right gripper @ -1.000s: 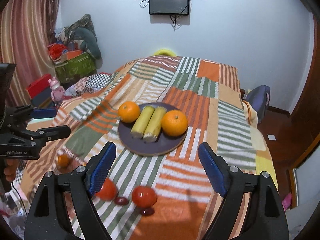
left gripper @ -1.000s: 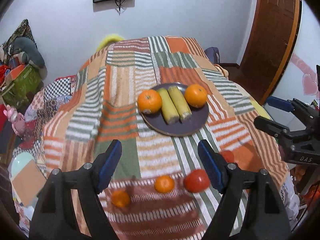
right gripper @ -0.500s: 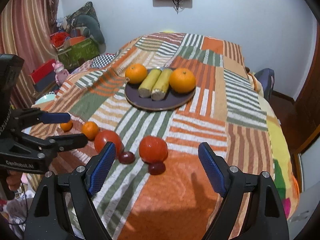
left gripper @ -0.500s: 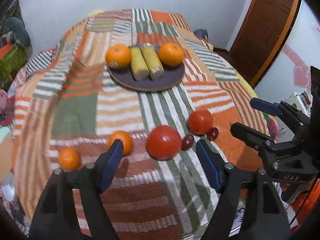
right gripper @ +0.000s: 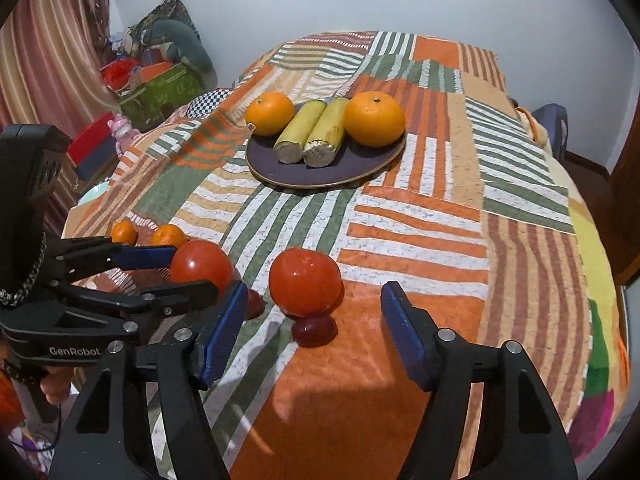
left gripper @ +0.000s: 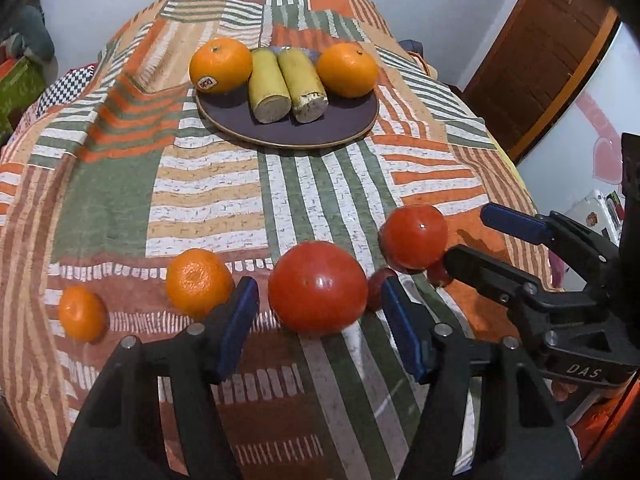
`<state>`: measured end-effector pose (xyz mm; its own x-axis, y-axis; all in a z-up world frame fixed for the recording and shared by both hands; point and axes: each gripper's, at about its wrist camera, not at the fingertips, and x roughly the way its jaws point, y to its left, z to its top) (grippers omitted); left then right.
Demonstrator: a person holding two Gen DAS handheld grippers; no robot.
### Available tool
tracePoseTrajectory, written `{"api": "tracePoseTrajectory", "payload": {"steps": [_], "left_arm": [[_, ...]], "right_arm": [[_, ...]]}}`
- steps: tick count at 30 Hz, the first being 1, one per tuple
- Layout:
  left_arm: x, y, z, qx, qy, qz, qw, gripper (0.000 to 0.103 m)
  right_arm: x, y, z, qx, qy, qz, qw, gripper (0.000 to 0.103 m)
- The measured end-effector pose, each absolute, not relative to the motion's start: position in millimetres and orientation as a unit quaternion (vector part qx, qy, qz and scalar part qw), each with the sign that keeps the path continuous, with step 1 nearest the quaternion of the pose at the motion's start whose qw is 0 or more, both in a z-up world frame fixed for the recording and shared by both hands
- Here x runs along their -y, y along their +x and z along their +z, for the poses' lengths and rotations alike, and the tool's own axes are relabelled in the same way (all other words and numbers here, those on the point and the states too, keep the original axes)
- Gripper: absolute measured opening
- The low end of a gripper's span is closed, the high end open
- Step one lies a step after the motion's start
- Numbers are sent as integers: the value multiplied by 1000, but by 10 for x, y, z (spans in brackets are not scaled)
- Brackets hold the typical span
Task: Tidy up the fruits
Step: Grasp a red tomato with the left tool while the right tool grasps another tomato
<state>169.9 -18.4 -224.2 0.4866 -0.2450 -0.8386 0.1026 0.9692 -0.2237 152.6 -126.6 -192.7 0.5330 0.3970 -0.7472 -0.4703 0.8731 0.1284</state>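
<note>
A dark plate (left gripper: 288, 130) (right gripper: 320, 170) on the striped blanket holds two oranges (left gripper: 221, 65) (left gripper: 347, 70) and two corn cobs (left gripper: 286, 84). Near me lie two tomatoes, two small dark red fruits and two mandarins (left gripper: 198, 282) (left gripper: 82, 313). My left gripper (left gripper: 320, 326) is open, its fingers on either side of the near tomato (left gripper: 318, 292) without touching it. My right gripper (right gripper: 312, 330) is open, low over the blanket just before the other tomato (right gripper: 304, 282) and a small red fruit (right gripper: 314, 330). Each gripper shows in the other's view (left gripper: 480, 248) (right gripper: 176, 270).
The blanket-covered bed (right gripper: 440, 208) drops off at the right and near edges. Boxes, toys and a curtain (right gripper: 152, 80) stand at the left by the wall. A wooden door (left gripper: 540, 60) is at the right.
Both grippers have moved down and forward toward the loose fruit at the near edge. The left gripper's fingers now flank the near tomato. Both stayed open.
</note>
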Motion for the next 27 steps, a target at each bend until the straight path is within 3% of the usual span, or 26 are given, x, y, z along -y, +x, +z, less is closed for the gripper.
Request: {"api": "tracePoseTrajectory", "payload": {"steps": [8,12,17,27], "left_arm": [[113,1795,-2346,-505,-100,-118,849,53],[114,1792,-2331,-504,-99,-123,849,52],[125,1789,-2305,-503,-95,-120,850,52],[60,1854,-1988,-472,-99,-119,868,52]], "right_arm": [[1176,1713,-2069,-440,-38,262,858,61],[1166,1751,-2135,-455,-32,267,849,59],[1161,1796,-2184,-469,-16,276,839,45],[1235,1826,-1975,-446,-17,272,853,43]]}}
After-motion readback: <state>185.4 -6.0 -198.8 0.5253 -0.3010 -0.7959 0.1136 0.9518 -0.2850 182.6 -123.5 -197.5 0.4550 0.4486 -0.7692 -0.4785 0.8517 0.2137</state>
